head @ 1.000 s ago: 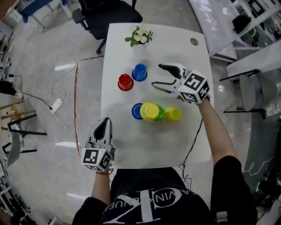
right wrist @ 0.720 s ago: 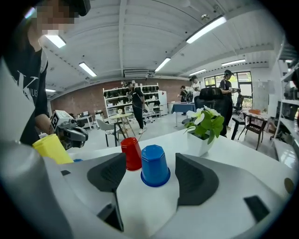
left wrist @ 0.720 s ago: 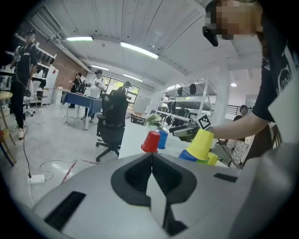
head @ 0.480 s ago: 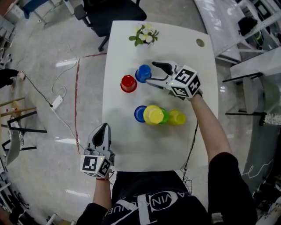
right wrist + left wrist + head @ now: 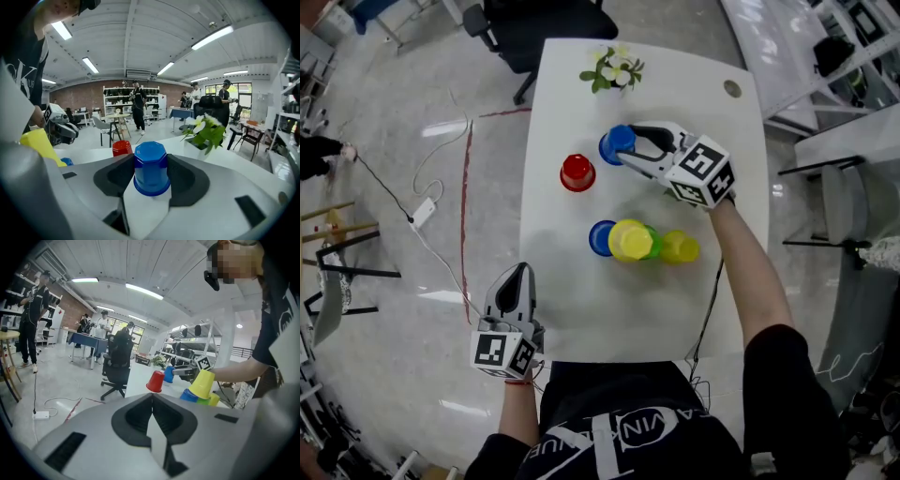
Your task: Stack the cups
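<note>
An upturned blue cup (image 5: 617,142) (image 5: 151,168) stands on the white table (image 5: 712,112) between the jaws of my right gripper (image 5: 625,147) (image 5: 151,157). The jaws are closing and touch both of its sides. A red cup (image 5: 577,172) (image 5: 122,147) stands upturned just left of it. Nearer me lies a cluster: a second blue cup (image 5: 599,238), a big yellow cup (image 5: 630,240), a green cup (image 5: 653,246) mostly hidden behind it, and a smaller yellow cup (image 5: 680,247). My left gripper (image 5: 517,272) (image 5: 151,397) hangs shut and empty off the table's near left corner.
A small potted plant (image 5: 611,70) stands at the table's far edge, beyond the blue cup. A black office chair (image 5: 539,23) sits behind the table. Cables run over the floor (image 5: 422,216) at left. People stand far off in the room.
My right gripper has moved left and away from me to the blue cup, and its jaws have narrowed around it. The left gripper has hardly moved.
</note>
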Demonstrator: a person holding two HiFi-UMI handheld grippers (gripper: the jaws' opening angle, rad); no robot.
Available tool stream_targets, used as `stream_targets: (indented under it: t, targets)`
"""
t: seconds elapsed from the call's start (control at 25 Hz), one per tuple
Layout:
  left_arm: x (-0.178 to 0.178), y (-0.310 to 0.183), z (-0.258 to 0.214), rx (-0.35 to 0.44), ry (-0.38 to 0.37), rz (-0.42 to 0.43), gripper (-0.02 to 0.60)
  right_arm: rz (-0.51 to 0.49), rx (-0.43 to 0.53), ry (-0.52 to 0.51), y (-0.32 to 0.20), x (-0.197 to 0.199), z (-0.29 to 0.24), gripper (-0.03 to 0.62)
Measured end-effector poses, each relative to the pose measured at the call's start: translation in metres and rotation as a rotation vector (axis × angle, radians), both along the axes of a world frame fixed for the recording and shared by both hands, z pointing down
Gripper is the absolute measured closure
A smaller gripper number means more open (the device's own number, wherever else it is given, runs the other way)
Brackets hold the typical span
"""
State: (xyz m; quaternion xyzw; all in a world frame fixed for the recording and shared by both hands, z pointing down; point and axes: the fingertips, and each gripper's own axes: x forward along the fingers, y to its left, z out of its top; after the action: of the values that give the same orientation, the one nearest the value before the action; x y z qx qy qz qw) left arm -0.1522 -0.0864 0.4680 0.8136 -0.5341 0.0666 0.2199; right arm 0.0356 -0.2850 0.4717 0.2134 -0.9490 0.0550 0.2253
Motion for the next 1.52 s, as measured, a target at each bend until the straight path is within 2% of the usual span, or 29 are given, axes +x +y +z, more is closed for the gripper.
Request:
stream_targets:
  t: [0.16, 0.32, 0.52, 0.68, 0.88, 0.96, 1.12, 1.52]
  targets:
    - [0.007, -0.004, -0.005, 0.015, 0.012, 0.015, 0.577, 0.14, 0.039, -0.035, 0.016, 0.047, -0.049, 0.368]
    - [0.016, -0.008, -0.01, 0.027, 0.018, 0.041, 0.577, 0.267, 0.014, -0.053, 0.062, 0.092, -0.081, 0.368]
    - [0.024, -0.015, -0.013, 0.037, 0.014, 0.072, 0.577, 0.36, -0.016, -0.085, 0.128, 0.111, -0.089, 0.367]
    - [0.033, -0.018, -0.015, 0.041, 0.009, 0.101, 0.577, 0.376, -0.042, -0.056, 0.167, 0.103, -0.076, 0.367]
    - [0.043, -0.021, -0.016, 0.037, 0.006, 0.132, 0.577, 0.384, -0.055, -0.039, 0.188, 0.089, -0.066, 0.367]
    - [0.045, -0.021, -0.016, 0.037, 0.004, 0.14, 0.577, 0.384, -0.041, -0.011, 0.191, 0.087, -0.064, 0.367]
    - [0.046, -0.022, -0.016, 0.035, 0.001, 0.147, 0.577, 0.377, -0.042, -0.036, 0.197, 0.085, -0.06, 0.365]
    - [0.042, -0.021, -0.013, 0.022, -0.005, 0.144, 0.577, 0.354, -0.052, -0.019, 0.2, 0.073, -0.049, 0.364]
